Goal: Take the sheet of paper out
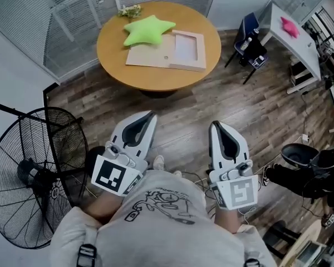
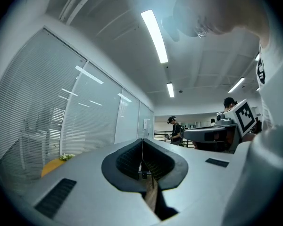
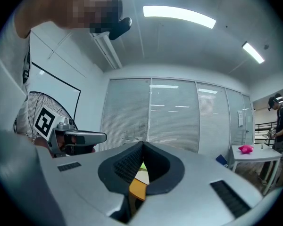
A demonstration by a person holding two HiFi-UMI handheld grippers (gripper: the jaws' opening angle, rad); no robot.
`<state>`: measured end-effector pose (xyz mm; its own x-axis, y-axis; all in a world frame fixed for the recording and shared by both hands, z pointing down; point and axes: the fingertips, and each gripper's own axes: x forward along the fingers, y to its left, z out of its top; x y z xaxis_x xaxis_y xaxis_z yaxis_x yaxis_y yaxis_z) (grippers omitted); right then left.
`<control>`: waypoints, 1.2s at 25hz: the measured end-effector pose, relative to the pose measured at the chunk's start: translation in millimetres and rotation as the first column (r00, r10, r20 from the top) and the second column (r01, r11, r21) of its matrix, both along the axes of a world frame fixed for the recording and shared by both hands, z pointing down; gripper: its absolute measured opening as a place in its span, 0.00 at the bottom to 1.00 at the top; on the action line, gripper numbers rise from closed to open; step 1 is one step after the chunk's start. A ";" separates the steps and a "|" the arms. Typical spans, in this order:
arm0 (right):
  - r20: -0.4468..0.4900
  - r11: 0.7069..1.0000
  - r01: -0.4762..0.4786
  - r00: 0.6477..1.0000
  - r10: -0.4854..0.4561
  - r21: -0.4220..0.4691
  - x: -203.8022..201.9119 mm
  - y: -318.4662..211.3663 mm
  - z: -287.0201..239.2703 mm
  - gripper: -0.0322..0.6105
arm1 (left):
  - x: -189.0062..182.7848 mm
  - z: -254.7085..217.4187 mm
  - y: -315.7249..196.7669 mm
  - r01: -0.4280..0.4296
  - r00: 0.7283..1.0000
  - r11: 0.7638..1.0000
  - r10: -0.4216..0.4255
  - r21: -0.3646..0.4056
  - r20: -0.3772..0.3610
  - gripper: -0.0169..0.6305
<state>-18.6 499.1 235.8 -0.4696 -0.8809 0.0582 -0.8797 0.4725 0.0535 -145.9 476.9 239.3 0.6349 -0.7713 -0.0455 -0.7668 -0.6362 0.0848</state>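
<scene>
A shallow wooden frame [image 1: 187,50] lies on the round wooden table [image 1: 156,77] far ahead, with a pale sheet [image 1: 185,47] inside it and a flat board [image 1: 150,55] beside it. A green star cushion [image 1: 146,29] rests partly on the board. My left gripper [image 1: 151,115] and right gripper [image 1: 216,125] are held side by side over the floor, well short of the table, both shut and empty. In the left gripper view the jaws [image 2: 142,140] meet at the tip. In the right gripper view the jaws [image 3: 143,145] also meet, and a strip of the table [image 3: 137,188] shows under them.
A large black floor fan [image 1: 33,177] stands at the left. A white table [image 1: 294,38] with a pink cushion [image 1: 289,26] and a blue chair [image 1: 248,33] are at the right, with bags and cables [image 1: 312,171] on the floor. Glass walls with blinds close the back.
</scene>
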 end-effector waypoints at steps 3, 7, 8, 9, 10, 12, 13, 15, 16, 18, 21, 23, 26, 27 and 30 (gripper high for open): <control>-0.002 1.000 0.003 1.000 -0.003 -0.004 -14.4 -11.3 6.5 0.06 | -12.6 7.3 -10.6 -0.003 1.000 1.000 0.003 -0.009 -0.001 0.06; 0.001 1.000 0.005 1.000 -0.005 -0.012 -33.5 -19.2 7.8 0.06 | -28.5 10.2 -17.8 -0.008 1.000 1.000 0.008 -0.021 0.001 0.06; 0.001 1.000 0.005 1.000 -0.005 -0.014 -37.3 -21.0 8.7 0.06 | -31.9 11.4 -19.5 -0.009 1.000 1.000 0.009 -0.024 0.001 0.06; 0.000 1.000 0.004 1.000 -0.004 -0.016 -40.3 -22.9 10.3 0.06 | -35.0 13.4 -21.7 -0.010 1.000 1.000 0.010 -0.026 0.000 0.06; -0.002 1.000 0.003 1.000 -0.003 -0.018 -42.7 -24.7 12.5 0.06 | -37.6 15.8 -24.0 -0.011 1.000 1.000 0.011 -0.029 -0.001 0.06; -0.008 1.000 0.000 1.000 0.000 -0.018 -45.7 -27.7 16.8 0.06 | -41.5 20.6 -27.7 -0.013 1.000 0.999 0.013 -0.030 -0.003 0.06; -0.010 1.000 -0.002 1.000 0.002 -0.017 -46.5 -28.8 18.4 0.06 | -42.8 22.3 -29.0 -0.014 1.000 0.999 0.014 -0.030 -0.004 0.06; -0.011 1.000 -0.008 1.000 0.008 -0.017 -47.1 -30.6 19.6 0.06 | -44.4 23.0 -31.3 -0.015 1.000 0.999 0.015 -0.030 -0.004 0.06; -0.010 1.000 -0.010 1.000 0.010 -0.018 -46.9 -31.7 19.1 0.06 | -44.6 22.1 -32.8 -0.016 1.000 0.999 0.016 -0.031 -0.005 0.06; -0.011 1.000 -0.015 1.000 0.015 -0.020 -46.1 -35.0 17.3 0.06 | -44.5 19.5 -36.8 -0.017 1.000 0.999 0.017 -0.034 -0.006 0.06; -0.010 1.000 -0.023 1.000 0.023 -0.017 -42.2 -40.8 15.8 0.06 | -41.7 17.2 -42.0 -0.022 1.000 0.999 0.022 -0.032 -0.006 0.06; -0.007 1.000 -0.025 1.000 0.025 -0.013 -37.1 -43.0 14.9 0.06 | -36.8 16.4 -43.8 -0.024 1.000 0.999 0.024 -0.030 -0.004 0.06; -0.005 1.000 -0.025 1.000 0.025 -0.010 -29.9 -49.8 14.3 0.06 | -30.1 15.8 -50.4 -0.022 1.000 0.999 0.022 -0.028 -0.001 0.06; -0.005 1.000 -0.025 1.000 0.025 -0.010 -28.4 -52.7 14.4 0.06 | -29.0 16.0 -53.5 -0.021 1.000 0.999 0.021 -0.029 -0.001 0.06; -0.005 1.000 -0.028 1.000 0.028 -0.012 -26.2 -59.2 17.9 0.06 | -27.8 18.3 -60.8 -0.022 1.000 0.999 0.022 -0.030 -0.002 0.06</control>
